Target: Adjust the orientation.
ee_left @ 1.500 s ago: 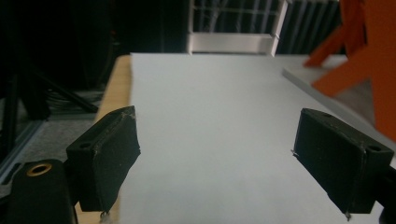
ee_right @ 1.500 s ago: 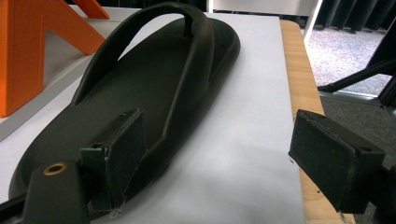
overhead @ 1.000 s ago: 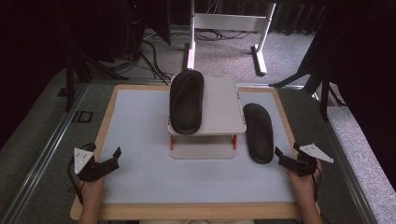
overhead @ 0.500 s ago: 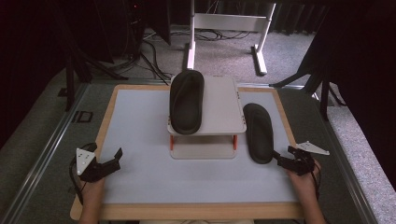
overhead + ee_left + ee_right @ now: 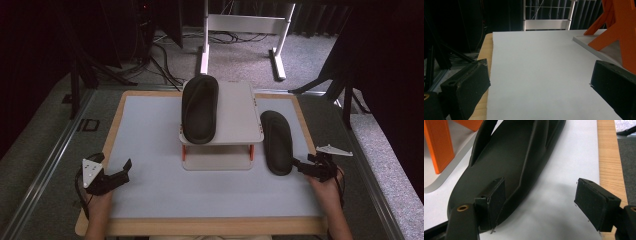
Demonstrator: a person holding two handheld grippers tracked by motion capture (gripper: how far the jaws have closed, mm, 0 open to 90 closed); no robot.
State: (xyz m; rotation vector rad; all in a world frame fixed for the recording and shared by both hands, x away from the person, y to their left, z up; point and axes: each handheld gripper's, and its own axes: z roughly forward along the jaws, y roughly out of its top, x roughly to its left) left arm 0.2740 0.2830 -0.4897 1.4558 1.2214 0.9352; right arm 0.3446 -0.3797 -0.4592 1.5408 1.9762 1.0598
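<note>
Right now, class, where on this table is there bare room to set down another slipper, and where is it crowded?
Free: the wide patch of mat between the left tongs and the rack, and the front strip below the rack. Crowded: the right side, where the slipper lies between the rack and the table edge, with the open right tongs at its heel.

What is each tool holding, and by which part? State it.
Nothing is held. The right tool is open at the heel of the slipper on the table; the left tool is open over bare table.

No legible text or labels
</note>
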